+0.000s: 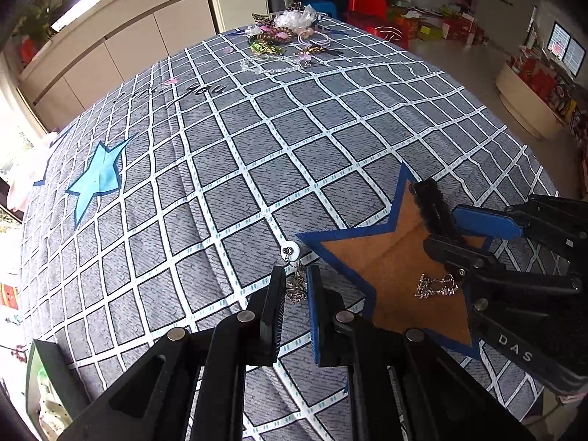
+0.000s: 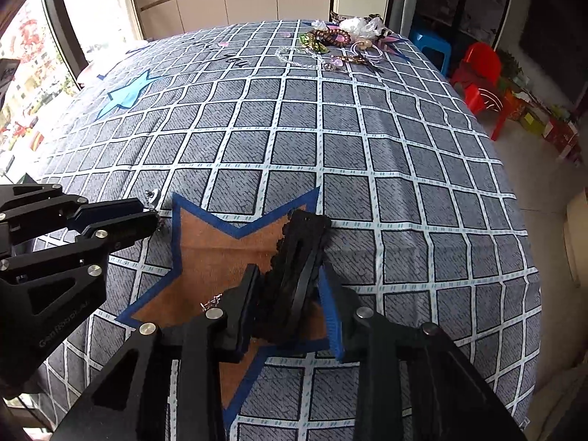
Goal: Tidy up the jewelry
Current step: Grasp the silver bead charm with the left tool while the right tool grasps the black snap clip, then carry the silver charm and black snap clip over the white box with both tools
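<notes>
The left gripper point(image 1: 296, 286) pinches a dangling earring point(image 1: 294, 275); the right gripper point(image 2: 286, 305) clasps a black hair clip point(image 2: 294, 257) lengthwise over the brown star point(image 2: 209, 253) on a grid-patterned tablecloth point(image 2: 330, 128), cabinets point(image 2: 239, 0) beyond.

Right gripper point(image 2: 290, 305): I see black hair clip point(image 2: 297, 264) between its jaws — over brown star point(image 2: 213, 250).
Far side: jewelry pile point(image 2: 338, 42).
</notes>
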`<state>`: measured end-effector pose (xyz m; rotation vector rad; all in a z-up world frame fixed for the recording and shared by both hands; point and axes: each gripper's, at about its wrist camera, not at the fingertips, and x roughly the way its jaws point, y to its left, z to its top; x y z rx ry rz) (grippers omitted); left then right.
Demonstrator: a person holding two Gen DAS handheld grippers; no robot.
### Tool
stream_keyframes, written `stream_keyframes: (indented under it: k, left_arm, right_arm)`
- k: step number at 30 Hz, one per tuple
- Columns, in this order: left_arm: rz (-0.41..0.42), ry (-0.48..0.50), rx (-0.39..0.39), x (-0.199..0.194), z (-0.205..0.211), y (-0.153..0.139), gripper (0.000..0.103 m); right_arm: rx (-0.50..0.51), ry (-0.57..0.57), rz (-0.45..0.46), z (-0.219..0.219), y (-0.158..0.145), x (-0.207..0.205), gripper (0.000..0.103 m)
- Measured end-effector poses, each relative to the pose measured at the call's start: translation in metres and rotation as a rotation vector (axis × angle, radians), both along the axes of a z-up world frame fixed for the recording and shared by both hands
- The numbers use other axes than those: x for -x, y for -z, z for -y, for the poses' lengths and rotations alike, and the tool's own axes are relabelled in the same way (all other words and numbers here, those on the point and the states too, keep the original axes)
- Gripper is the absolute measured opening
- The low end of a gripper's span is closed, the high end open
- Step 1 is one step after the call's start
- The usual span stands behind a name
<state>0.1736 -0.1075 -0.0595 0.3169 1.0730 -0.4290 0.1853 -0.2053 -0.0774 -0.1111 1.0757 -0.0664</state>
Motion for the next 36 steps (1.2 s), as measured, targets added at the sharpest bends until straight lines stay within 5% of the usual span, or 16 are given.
stream_keyframes:
  k: [13, 36]
  left_arm:
    - [0.081, -0.024, 0.021, 0.039, -0.012, -0.039, 0.019]
    - [0.117, -0.098, 0.051, 0.121, -0.048, -0.050, 0.019]
  right_arm:
    - [-0.174, 0.057, 0.082, 0.030, -0.022, 0.034, 0.032]
    - [-0.239, 0.056, 0.107, 0.014, -0.027, 0.094, 0.032]
